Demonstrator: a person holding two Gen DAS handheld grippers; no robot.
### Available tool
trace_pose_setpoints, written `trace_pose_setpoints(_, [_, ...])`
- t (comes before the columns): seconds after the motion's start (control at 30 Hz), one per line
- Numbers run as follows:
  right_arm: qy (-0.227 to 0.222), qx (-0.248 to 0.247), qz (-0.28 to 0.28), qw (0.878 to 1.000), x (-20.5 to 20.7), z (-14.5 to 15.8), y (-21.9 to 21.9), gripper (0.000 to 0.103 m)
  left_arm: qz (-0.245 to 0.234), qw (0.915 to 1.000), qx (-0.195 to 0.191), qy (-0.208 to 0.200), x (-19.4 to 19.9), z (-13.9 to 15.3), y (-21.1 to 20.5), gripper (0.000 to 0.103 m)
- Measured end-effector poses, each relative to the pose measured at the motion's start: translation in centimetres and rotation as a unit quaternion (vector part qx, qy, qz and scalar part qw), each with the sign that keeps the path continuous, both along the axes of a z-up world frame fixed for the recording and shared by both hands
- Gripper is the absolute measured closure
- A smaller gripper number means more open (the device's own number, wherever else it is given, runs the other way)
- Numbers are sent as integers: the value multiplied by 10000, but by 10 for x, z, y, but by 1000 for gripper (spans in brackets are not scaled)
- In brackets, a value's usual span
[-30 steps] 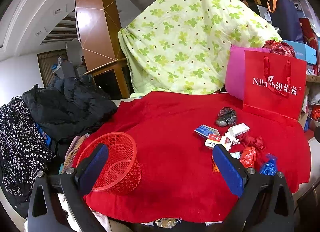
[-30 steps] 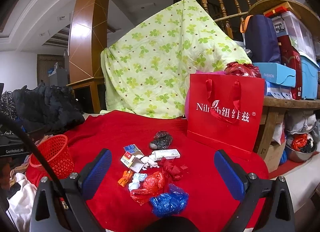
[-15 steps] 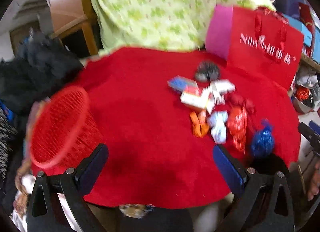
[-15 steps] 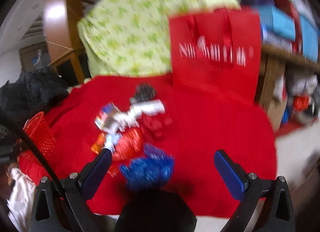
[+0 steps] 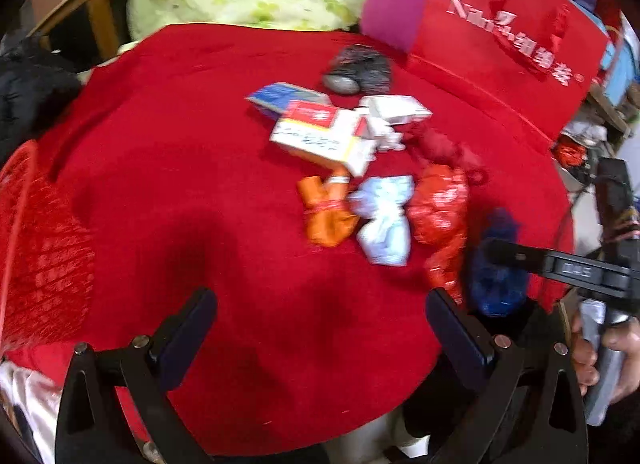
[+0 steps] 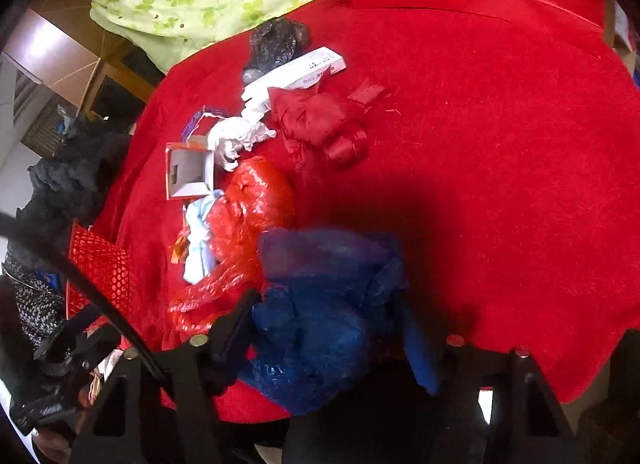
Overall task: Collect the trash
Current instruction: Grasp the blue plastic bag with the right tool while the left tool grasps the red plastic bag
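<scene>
Both wrist fisheyes looked steeply down on the red tablecloth [image 5: 180, 124]. The left view sat farther back; the right was close over the blue bag [image 6: 320, 324]. Both shared the trash pile [image 5: 360, 168].

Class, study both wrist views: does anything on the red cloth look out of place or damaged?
Yes. Crumpled bags and wrappers lie heaped on the red cloth instead of in the red basket. One white carton gapes open, empty. The right gripper straddles the blue bag.

Red tablecloth [image 6: 500, 136]: matt, napped cloth. Blue bag [image 6: 320, 324] and red bag [image 6: 252, 200]: thin crinkled plastic, glossy; basket [image 5: 36, 248]: red plastic mesh. Cartons [image 5: 320, 132]: printed card; gift bag [image 5: 500, 44]: smooth red paper.
</scene>
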State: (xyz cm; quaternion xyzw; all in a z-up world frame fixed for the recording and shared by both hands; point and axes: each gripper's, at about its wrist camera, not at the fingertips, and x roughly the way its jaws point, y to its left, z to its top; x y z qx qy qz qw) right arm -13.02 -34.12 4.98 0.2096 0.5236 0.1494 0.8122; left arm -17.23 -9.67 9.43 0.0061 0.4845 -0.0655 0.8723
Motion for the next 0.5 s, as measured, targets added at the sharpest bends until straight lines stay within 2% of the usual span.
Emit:
trace_pose_setpoints(0.1, [-154,108,28,9998,-1,5,-8,54,-341,9992,-187,30,7,3,-19,9])
trace_pose_setpoints(0.17, [-291,319,-164,9989,-3,11,-24,55,-625,9978,-216,53,18,3,-35,16])
trace_pose_setpoints(0.27, [-433,358,-499,9972,-6,13,-50,55,-954,9953,-127,47,33,-2,-60,27])
trace_pose_setpoints(0.33, [-486,433,-675,9956,-9,12,-66,55,-1216,9924,-98,167,52,-12,-82,37])
trace_pose_setpoints(0.37, [-514,485,-757,9946,-10,13,-73,55,-1307,9912,-66,215,60,-16,-90,38])
trace_pose_setpoints(0.43, [-560,590,-873,9929,-15,14,-86,55,-1413,9895,111,277,75,-25,-103,47])
trace_pose_setpoints(0.5, [-613,695,-948,9912,-18,15,-99,55,-1490,9880,280,307,86,-32,-112,51])
